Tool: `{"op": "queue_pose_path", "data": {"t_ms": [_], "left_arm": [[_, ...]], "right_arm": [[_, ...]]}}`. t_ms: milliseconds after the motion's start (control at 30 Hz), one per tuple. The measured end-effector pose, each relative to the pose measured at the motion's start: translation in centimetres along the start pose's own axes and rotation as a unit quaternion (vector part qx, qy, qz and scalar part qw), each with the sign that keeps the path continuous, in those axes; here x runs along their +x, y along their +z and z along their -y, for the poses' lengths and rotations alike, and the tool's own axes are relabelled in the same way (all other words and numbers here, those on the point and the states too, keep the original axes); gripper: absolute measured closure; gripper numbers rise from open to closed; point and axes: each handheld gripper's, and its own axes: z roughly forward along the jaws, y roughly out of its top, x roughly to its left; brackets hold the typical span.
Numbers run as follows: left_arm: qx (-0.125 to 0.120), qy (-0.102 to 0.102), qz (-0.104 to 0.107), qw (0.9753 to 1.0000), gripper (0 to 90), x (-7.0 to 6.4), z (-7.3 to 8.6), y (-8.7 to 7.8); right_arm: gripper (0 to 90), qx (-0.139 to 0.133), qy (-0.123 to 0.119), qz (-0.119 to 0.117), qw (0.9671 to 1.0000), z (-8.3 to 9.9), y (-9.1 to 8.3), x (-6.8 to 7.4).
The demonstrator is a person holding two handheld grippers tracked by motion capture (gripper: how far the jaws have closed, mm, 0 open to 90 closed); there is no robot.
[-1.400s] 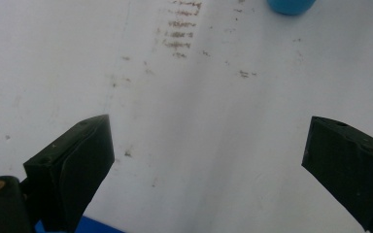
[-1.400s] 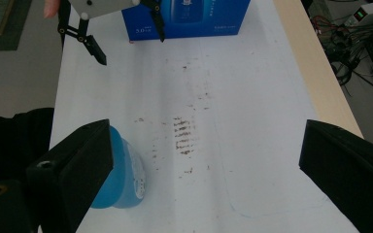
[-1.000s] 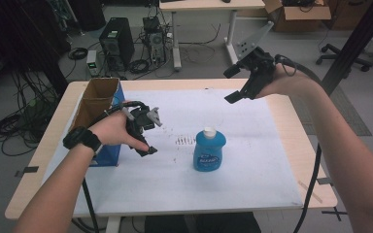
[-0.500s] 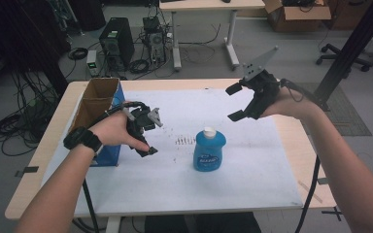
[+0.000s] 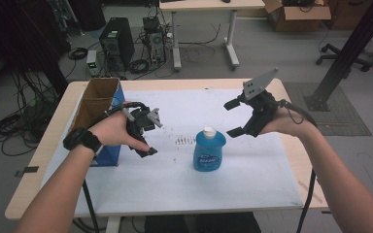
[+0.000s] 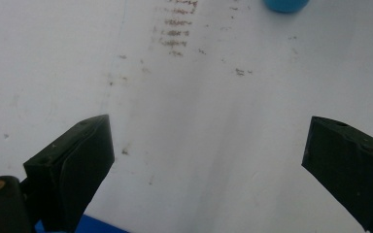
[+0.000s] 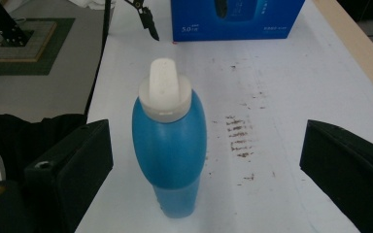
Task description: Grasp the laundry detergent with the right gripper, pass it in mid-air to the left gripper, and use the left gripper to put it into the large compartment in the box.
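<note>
Down and in comes the right gripper from up near the far edge a second ago, and now it hangs just right of the bottle, jaws spread wide and empty. Left gripper hasn't budged: it hovers low over the table beside the blue box, jaws also released, nothing between them.

The bottle stands upright mid-table, a touch toward the near edge, well clear of both grippers. In the right gripper view the bottle sits left of centre between the jaws, closer to the left jaw.

That's the risk, I'd say: close from this line and one jaw meets the body first, pushing it sideways. It's tall on a narrow foot, so a nudge high up could tip it over. The rounded, smooth sides may also let it squirt out of a squeeze. A grip on the cap alone looks shaky.

As for looks: bright blue oval plastic body, paler and see-through near the base, white flip cap with a raised spout, a label on the front.
</note>
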Motion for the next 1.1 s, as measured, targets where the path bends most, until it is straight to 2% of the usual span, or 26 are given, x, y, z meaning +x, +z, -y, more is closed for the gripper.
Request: {"op": "queue_pose_path", "data": {"t_ms": [167,500,700,1100], "left_arm": [[0.000,0.001,0.000,1.0000,5.0,0.0,0.0,0.0],[-0.003,0.002,0.002,1.0000,5.0,-0.1,0.0,0.1],[-0.003,0.002,0.002,1.0000,5.0,-0.1,0.1,0.2],[-0.003,0.002,0.005,1.0000,5.0,-0.1,0.1,0.4]], "right_arm": [[4.8,-0.002,0.004,-0.002,1.0000,1.2,1.1,0.4],[5.5,-0.023,0.019,-0.010,0.9995,3.7,3.0,0.9],[5.5,-0.049,0.026,-0.013,0.9984,4.9,3.8,1.2],[6.4,-0.083,0.042,-0.020,0.9954,6.5,5.8,1.3]]}}
